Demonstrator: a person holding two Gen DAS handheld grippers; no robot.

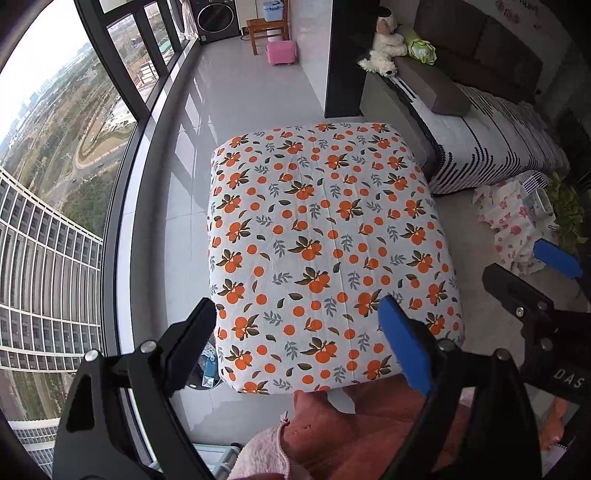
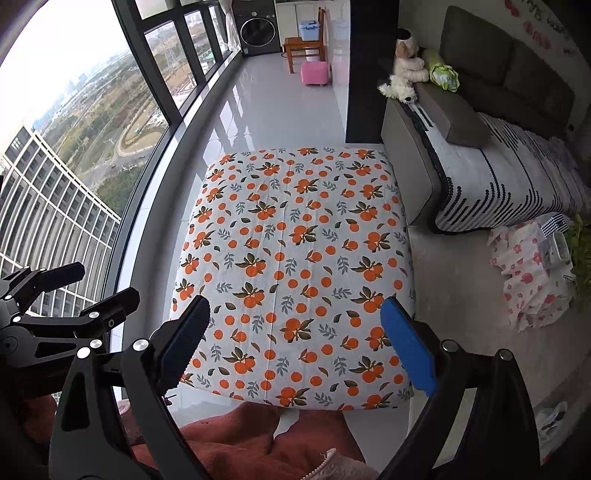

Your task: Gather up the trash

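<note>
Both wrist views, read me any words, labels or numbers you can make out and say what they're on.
"DAS": white letters on the black body of the right gripper, seen in the left wrist view; it may be part of a longer word.
Red lettering on the wall above the sofa: too distorted to read.

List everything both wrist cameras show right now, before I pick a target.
Table cover: one, white with orange fruit print, centre, nothing on top.
Sofa: one, grey-brown with striped throw, right.
Plush toys: two, cream and white, on the sofa arm.
Green cushion: one, beside the toys.
Floral cloth: one, white and pink, covering something low at right, small items on it.
Pink stool: one, far floor.
Wooden chair: one, brown, behind the stool.
Washing machine: one, dark, far end.
Left gripper: open, empty.
Right gripper: open, empty.
</note>
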